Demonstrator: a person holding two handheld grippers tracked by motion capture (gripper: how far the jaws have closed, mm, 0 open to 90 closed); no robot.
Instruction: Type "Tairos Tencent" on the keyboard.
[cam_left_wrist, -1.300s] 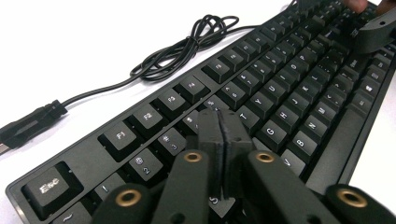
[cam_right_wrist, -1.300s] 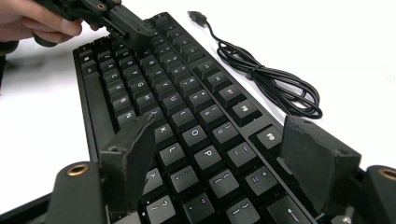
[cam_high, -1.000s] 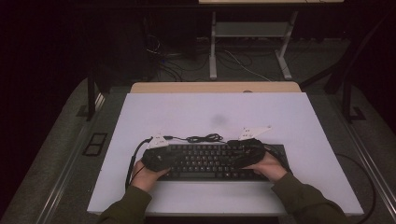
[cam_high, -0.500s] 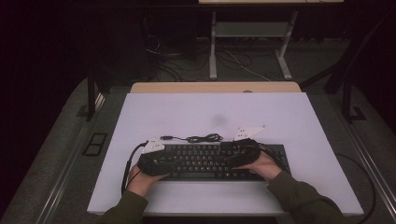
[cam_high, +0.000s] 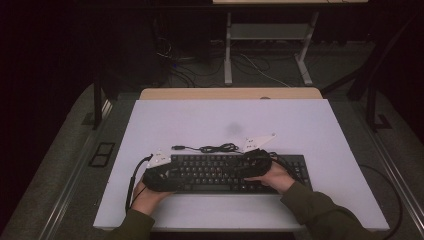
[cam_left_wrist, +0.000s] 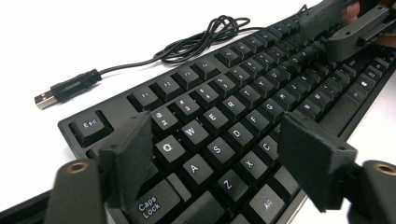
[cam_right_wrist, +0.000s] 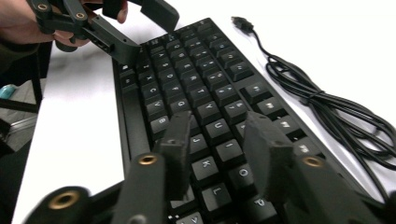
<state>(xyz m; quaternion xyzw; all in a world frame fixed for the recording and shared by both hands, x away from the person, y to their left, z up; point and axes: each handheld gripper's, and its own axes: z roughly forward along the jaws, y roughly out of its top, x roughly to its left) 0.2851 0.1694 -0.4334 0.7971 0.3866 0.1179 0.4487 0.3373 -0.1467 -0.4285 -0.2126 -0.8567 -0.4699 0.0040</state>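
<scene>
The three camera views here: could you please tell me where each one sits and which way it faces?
High view: fixed above the person's side, looking forward and down on the table; both forearms enter from below, the left gripper and right gripper over the keyboard.
Left gripper view: rides the left gripper, looking along its jaws across the keys towards the USB plug.
Right gripper view: rides the right gripper, looking along its jaws over the keys.
Shared: both gripper views show the keyboard, its coiled cable and the other gripper.
</scene>
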